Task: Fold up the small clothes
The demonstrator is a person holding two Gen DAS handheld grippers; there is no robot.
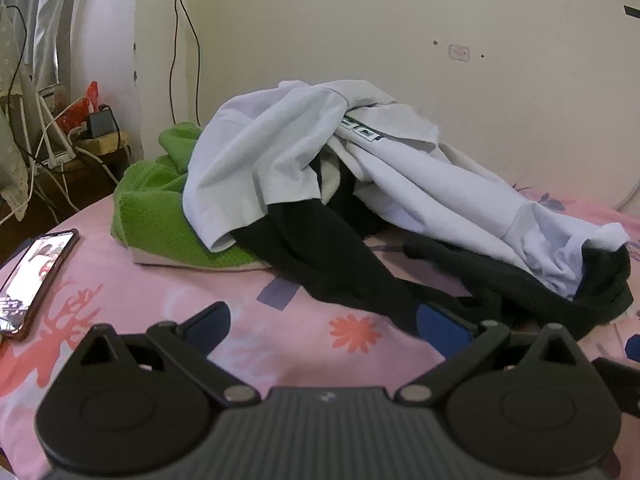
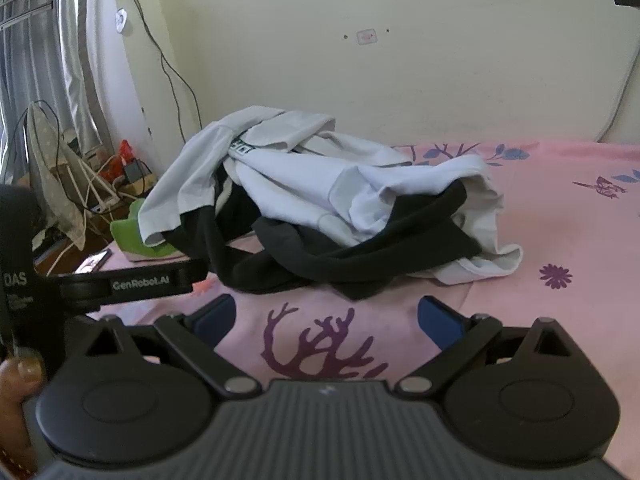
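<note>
A lived-in bedroom at home. A bed (image 2: pixel 560 208) with a pink sheet printed with flowers, branches and butterflies fills the foreground, pushed against a plain cream wall (image 2: pixel 440 80). On the bed lies a heap of clothes (image 1: pixel 360 168), white and black pieces over a green towel (image 1: pixel 160 208), with a phone (image 1: pixel 32 280) near the bed's left edge. Beyond that edge hang curtains (image 2: pixel 40 60), above a tangle of chargers and cables (image 1: pixel 76 136).
</note>
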